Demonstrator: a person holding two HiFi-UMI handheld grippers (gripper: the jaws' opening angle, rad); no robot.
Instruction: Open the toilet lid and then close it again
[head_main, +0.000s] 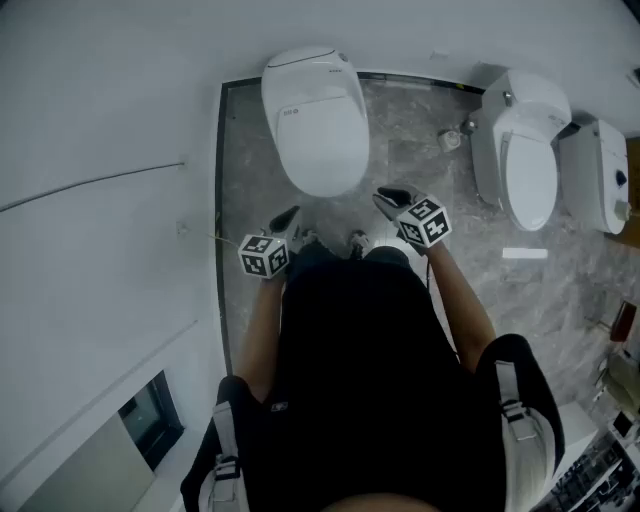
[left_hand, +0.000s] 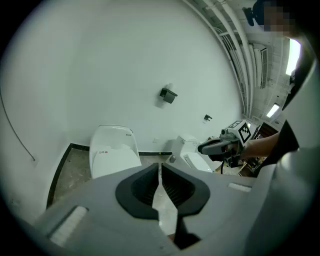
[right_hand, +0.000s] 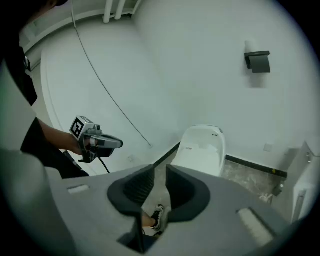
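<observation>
A white toilet (head_main: 315, 120) stands against the wall with its lid down; it also shows in the left gripper view (left_hand: 114, 152) and the right gripper view (right_hand: 202, 147). Both grippers hover in the air short of its front rim and touch nothing. My left gripper (head_main: 288, 217) (left_hand: 160, 167) is to the toilet's lower left, with its jaws shut and nothing between them. My right gripper (head_main: 388, 197) (right_hand: 160, 170) is to the lower right, its jaws a little apart and empty. Each gripper shows in the other's view: the right one (left_hand: 216, 146), the left one (right_hand: 106, 142).
A second white toilet (head_main: 528, 165) and another white fixture (head_main: 608, 180) stand to the right on the grey marble floor (head_main: 410, 150). A white wall with a thin cable (head_main: 90, 182) runs along the left. A black holder (right_hand: 258, 61) hangs on the wall above the toilet.
</observation>
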